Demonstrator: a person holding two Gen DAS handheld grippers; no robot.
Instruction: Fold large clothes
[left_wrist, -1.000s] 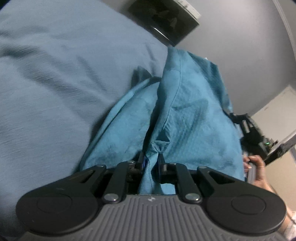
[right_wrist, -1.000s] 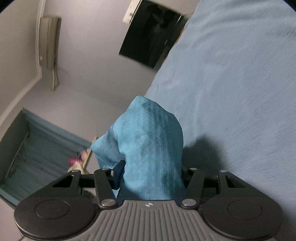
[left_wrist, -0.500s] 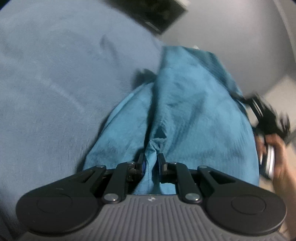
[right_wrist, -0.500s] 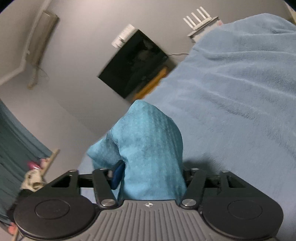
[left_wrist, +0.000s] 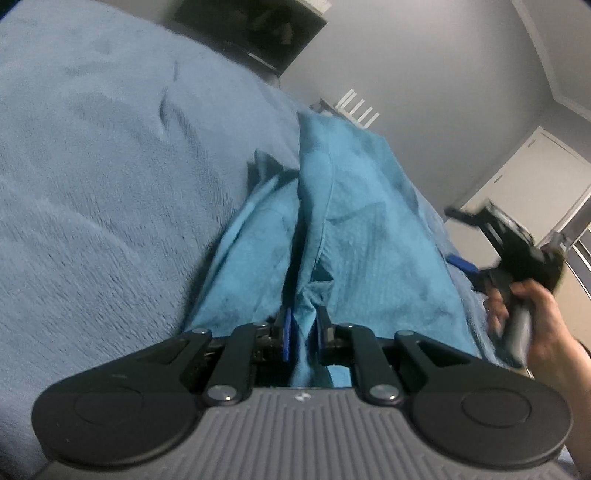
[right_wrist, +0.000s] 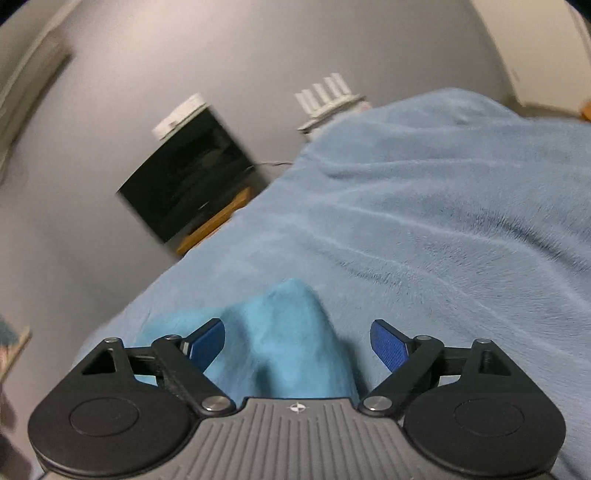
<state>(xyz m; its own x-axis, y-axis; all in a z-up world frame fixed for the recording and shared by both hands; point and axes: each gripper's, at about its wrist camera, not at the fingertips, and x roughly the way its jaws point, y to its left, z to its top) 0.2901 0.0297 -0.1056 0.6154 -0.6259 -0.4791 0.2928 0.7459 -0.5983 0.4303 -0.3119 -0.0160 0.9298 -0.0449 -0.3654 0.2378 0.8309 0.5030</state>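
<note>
Loosely between right fingers, teal garment

A bed covered by a light blue blanket carries the teal garment.

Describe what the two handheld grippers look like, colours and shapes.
Both match: the left gripper and right gripper have a ribbed grey body with a small emblem, black linkage arms with silver pivot pins, round black end caps and blue finger pads. No cables show.
</note>
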